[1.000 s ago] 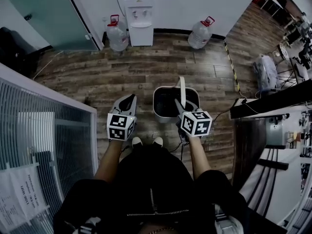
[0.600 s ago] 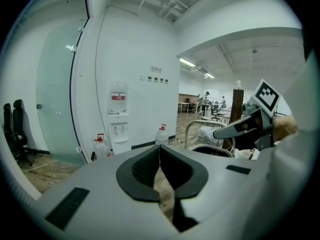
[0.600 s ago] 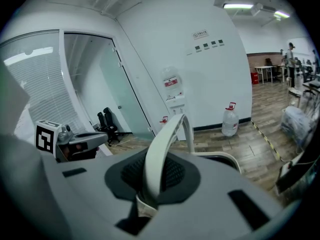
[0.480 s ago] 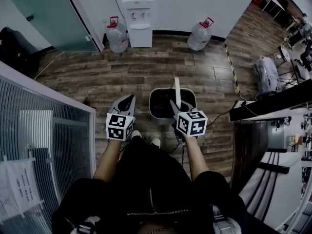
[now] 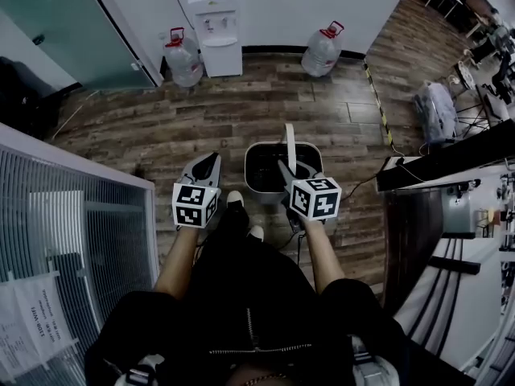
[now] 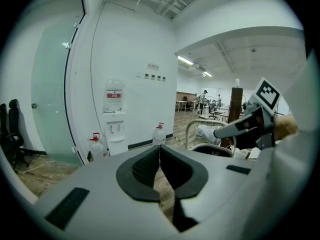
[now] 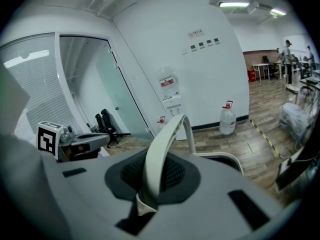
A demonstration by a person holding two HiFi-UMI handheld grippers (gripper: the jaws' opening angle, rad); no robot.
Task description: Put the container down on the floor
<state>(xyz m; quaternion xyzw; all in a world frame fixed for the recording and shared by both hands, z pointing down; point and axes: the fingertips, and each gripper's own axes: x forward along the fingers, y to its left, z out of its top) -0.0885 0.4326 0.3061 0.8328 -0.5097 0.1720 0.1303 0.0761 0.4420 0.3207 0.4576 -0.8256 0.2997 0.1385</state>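
Still clamping the pale curved handle [image 5: 289,141], the right gripper [image 5: 288,171] is carrying the white, dark-lined plastic container [image 5: 264,169] forward above the wooden plank floor [image 5: 185,127]. It is not yet lowering the container. The left gripper [image 5: 208,166] is travelling empty, jaws together.

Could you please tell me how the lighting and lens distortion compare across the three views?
Head view: dim and washed of colour, wide-angle lens bending the floor planks toward the edges, container interior dark. Left gripper view: bright, white wall nearly blown out, round black vignette in the corners. Right gripper view: same vignette, ceiling light glaring, handle near the lens slightly soft.
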